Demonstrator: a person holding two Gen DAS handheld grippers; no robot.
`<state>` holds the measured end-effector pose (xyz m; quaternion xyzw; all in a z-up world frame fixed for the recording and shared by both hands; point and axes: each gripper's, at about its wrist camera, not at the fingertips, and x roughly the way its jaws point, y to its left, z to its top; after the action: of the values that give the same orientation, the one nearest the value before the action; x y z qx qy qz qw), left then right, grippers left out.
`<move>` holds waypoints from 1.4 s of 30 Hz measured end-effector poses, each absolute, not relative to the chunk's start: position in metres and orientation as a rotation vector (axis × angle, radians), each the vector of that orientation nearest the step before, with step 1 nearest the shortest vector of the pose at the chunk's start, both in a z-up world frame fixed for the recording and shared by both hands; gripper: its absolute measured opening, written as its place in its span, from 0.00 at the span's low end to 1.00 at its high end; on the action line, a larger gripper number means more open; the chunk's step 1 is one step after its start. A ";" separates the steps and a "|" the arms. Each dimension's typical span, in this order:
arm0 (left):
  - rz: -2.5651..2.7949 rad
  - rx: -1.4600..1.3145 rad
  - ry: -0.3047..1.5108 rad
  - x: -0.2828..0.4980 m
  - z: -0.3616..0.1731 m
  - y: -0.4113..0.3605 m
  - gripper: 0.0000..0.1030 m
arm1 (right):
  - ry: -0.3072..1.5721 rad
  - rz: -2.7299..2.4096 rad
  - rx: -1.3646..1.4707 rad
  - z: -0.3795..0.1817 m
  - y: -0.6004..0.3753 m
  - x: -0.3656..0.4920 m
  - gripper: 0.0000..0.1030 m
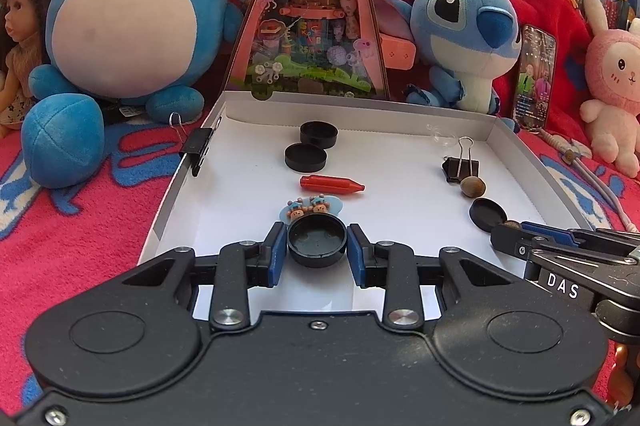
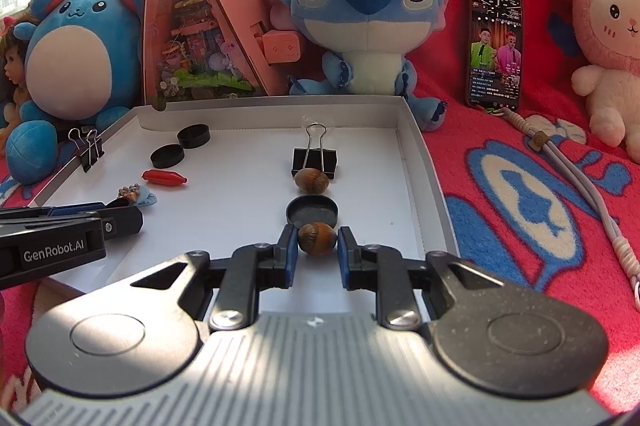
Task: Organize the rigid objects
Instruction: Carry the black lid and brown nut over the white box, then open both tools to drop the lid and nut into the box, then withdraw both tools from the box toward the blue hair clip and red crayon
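the left gripper (image 1: 317,241) is clamped on a black cap (image 1: 317,243), open side up, its blue pads pressed to the cap's sides just above the floor of the white tray (image 1: 240,194). the right gripper (image 2: 317,241) is closed on a brown nut (image 2: 317,239), pads against both sides, low over the tray's right half. seen from the left wrist, the right gripper's body carries white letters "das"; seen from the right wrist, the left gripper's side reads "genrobot.ai". just beyond the held nut lies another black cap (image 2: 312,211), open side up, touching or nearly touching it, and past that a second nut (image 2: 311,180) rests against a black binder clip (image 2: 314,159) whose wire handles stand upright. in the tray's left half two more black caps (image 1: 312,145) sit side by side near the back wall, a red crayon-shaped piece (image 1: 331,184) lies nearer, and a small blue cartoon charm (image 1: 314,206) lies just beyond the held cap. another binder clip (image 1: 199,145) is clipped on the tray's left wall. behind the tray a phone (image 2: 495,46) leans on the red blanket (image 2: 520,186) with a lit screen showing two performers; its small text is too fine to read. book spines along the back are also unreadable.
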<state>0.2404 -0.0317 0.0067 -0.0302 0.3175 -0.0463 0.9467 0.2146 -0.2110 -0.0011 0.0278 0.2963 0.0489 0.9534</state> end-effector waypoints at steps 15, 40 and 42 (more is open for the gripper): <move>-0.102 -0.057 0.639 0.230 0.016 -0.036 0.48 | 0.593 0.115 0.104 0.002 -0.218 0.209 0.40; -0.252 -0.011 0.552 0.141 0.052 -0.037 0.71 | 0.506 0.209 0.054 0.023 -0.231 0.139 0.74; -0.259 -0.007 0.558 0.133 0.051 -0.037 0.72 | 0.502 0.212 0.044 0.023 -0.230 0.132 0.75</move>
<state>0.1331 -0.0373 0.0513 -0.0036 0.2745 -0.1274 0.9531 0.1320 -0.2305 0.0233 0.0217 0.2478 0.1049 0.9629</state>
